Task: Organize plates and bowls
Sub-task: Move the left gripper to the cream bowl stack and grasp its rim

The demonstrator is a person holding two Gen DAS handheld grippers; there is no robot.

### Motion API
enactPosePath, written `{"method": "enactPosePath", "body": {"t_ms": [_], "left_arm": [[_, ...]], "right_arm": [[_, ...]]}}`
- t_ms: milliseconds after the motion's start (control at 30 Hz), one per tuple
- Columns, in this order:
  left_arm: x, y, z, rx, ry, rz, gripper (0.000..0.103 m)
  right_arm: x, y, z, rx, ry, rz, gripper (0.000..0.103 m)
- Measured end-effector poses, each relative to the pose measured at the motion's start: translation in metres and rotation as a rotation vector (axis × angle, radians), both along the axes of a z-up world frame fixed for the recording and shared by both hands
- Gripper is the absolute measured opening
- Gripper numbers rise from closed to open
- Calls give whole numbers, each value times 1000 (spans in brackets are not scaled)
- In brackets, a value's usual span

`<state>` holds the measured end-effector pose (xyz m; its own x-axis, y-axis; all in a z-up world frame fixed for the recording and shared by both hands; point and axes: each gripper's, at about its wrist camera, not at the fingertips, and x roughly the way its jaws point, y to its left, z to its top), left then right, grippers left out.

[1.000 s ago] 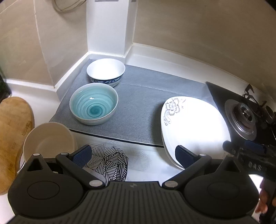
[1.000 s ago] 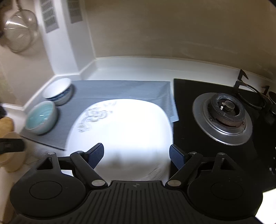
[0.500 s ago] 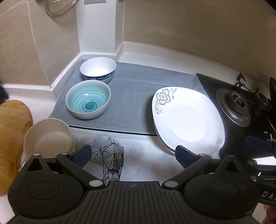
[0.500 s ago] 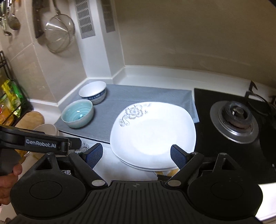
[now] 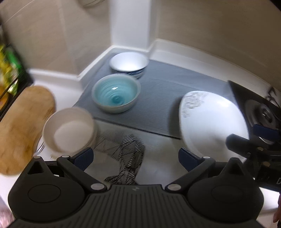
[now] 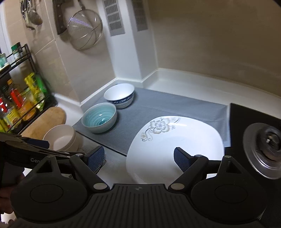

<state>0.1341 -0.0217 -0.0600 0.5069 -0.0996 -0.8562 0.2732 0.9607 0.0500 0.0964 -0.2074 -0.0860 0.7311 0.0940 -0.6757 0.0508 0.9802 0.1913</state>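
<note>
both tongs, left tongs (image 5: 135, 155) and right tongs (image 6: 139, 157), gape empty. white plate (image 6: 175, 140) overhangs the grey mat (image 6: 175, 107) at the table's front edge; teal bowl (image 6: 99, 117) sits at the mat's left edge. risk: a nudge could tip the plate.

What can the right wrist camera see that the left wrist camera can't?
Only the right wrist view shows the strainer on the wall, the vents and the whole rack of bottles. Only the left wrist view shows most of the black-and-white patterned mat. Both show the teal bowl, the blue-patterned bowl, the cream bowl, the flowered plate and the grey mat.
</note>
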Motion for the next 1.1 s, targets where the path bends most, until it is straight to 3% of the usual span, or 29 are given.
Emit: {"method": "enactPosePath", "body": {"t_ms": [233,667,867,1100], "left_arm": [[11,39,-8,5,50,145,103],[89,143,-1,17,47,250,103],[121,179,-8,11,67,241,103],[140,189,-33,3,134,178,103]], "right_arm": [[28,6,-13,29,64,83,88],[109,77,-23,40,140,134,88],[142,110,-37,50,192,138,88],[171,141,-64,106,299,171,87]]}}
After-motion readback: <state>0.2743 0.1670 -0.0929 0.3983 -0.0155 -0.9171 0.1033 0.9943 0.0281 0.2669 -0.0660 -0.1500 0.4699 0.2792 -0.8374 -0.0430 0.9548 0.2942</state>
